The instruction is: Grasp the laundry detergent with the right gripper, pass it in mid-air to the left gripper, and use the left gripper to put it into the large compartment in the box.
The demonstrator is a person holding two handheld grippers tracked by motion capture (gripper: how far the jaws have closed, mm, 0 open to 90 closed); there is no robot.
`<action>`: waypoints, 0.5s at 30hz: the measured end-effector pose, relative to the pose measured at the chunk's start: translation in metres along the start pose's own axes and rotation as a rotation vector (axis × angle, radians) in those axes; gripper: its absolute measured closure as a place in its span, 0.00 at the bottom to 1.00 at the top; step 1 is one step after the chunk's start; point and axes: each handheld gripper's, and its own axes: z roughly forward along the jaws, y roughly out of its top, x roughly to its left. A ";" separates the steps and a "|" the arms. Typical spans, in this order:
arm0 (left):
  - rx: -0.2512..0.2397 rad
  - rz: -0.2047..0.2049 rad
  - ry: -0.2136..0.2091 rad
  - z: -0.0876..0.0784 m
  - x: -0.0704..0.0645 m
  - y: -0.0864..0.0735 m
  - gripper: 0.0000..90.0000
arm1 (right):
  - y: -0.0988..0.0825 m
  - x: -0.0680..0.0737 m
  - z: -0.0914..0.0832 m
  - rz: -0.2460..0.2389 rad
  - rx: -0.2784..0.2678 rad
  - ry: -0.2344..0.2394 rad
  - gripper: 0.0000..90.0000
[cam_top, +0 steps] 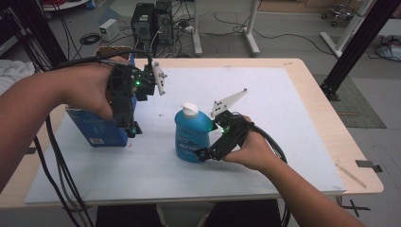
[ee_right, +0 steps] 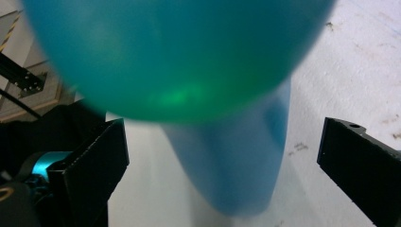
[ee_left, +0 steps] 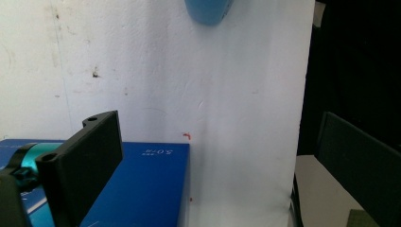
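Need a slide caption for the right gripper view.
Open hand-held gripper closing in on the blue bottle, jaws apart on either side.

A: We log the blue bottle [cam_top: 191, 136] upright with a white cap, mid-mat on the white mat [cam_top: 265, 156]. The right gripper [cam_top: 204, 154] sits against its lower right side.

B: We note the left gripper [cam_top: 132, 128] pointing down over the blue box [cam_top: 97, 128], which stands left of the bottle, apart from it.
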 end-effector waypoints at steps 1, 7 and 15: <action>0.000 0.000 0.000 0.000 0.000 -0.001 0.02 | 0.000 0.000 0.002 0.003 -0.007 0.000 0.02; -0.004 -0.005 0.003 0.000 -0.001 -0.003 0.02 | -0.001 0.000 0.010 0.000 -0.034 -0.016 0.02; -0.001 -0.003 0.000 0.002 -0.001 -0.004 0.02 | -0.007 0.001 0.017 -0.008 -0.094 -0.034 0.04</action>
